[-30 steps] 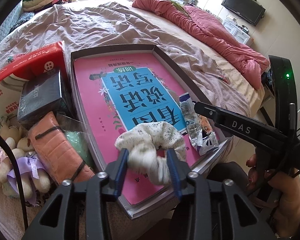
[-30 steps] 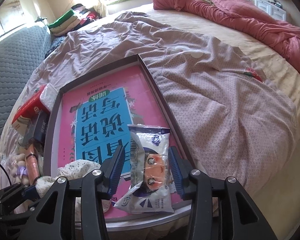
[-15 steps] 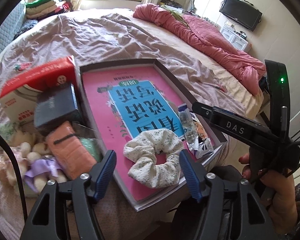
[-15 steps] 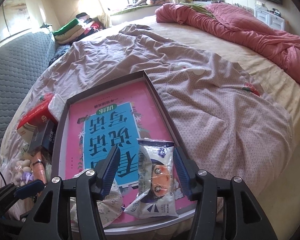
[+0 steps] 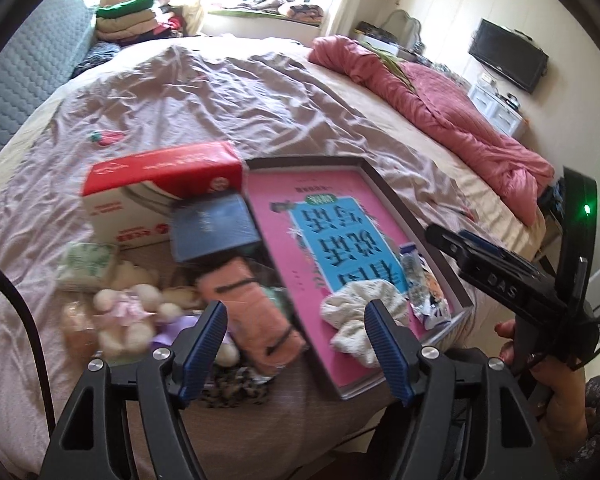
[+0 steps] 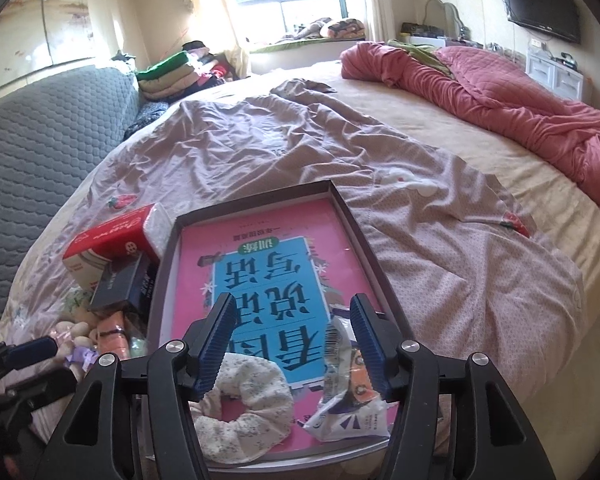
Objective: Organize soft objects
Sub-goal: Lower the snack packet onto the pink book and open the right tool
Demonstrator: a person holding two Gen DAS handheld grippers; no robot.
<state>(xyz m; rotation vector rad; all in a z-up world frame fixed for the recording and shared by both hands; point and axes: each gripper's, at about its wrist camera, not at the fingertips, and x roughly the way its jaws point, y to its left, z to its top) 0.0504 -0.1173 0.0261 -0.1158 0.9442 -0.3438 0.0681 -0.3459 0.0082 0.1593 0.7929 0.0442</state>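
Both jaws just opened: left hand-held gripper (image 5: 296, 322) released, right hand-held gripper (image 6: 292, 322) released, partly hiding the cream floral fabric scrunchie (image 6: 244, 404) and crinkled plastic snack packet (image 6: 350, 400).

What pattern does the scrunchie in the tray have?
Cream scrunchie with a tiny floral print; clearest in the right wrist view.

Left gripper (image 5: 296, 330) hanging tilted downward, jaws just been opening, nothing between pads. Right gripper (image 6: 294, 326) likewise, jaws opening, gripping nothing. Hand (image 5: 556, 376) holding right gripper's handle.
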